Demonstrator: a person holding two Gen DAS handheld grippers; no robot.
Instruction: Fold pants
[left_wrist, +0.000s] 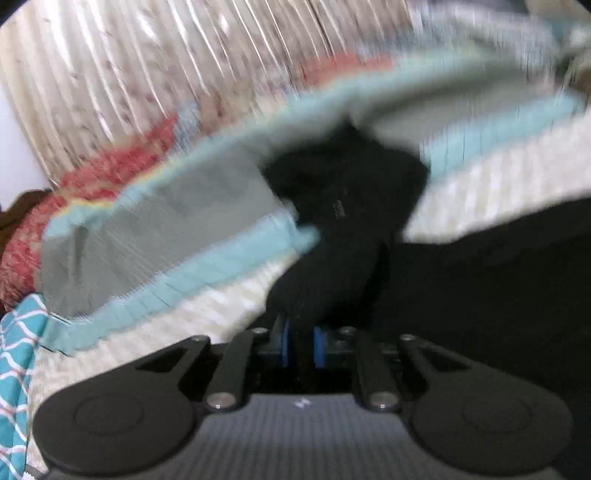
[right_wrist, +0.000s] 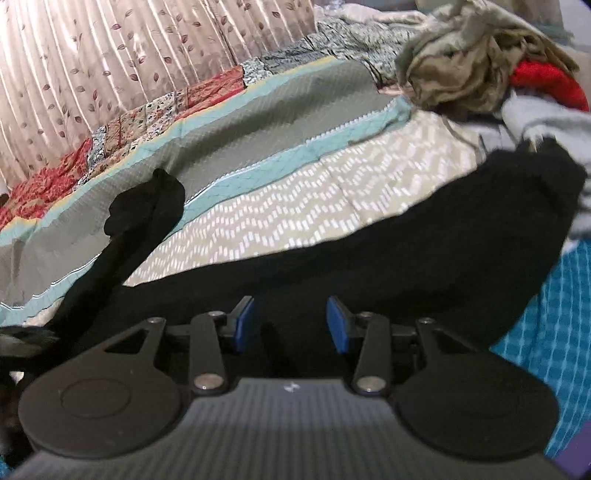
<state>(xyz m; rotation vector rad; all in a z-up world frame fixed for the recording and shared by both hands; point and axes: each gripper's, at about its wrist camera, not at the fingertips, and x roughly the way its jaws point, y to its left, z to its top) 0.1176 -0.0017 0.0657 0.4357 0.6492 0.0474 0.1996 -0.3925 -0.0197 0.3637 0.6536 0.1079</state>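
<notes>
Left tool (left_wrist: 301, 341) clamped on black soft fabric pants (left_wrist: 332, 229), frame centre, lifting leg for fold. Right tool (right_wrist: 290, 325) half-open over pants (right_wrist: 369, 258), gripping nothing.

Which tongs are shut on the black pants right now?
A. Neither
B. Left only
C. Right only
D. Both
B: the left tongs pinch a bunch of the black pants between nearly closed blue pads, while the right tongs stand open, their pads apart over the fabric without pressing on it.
</notes>
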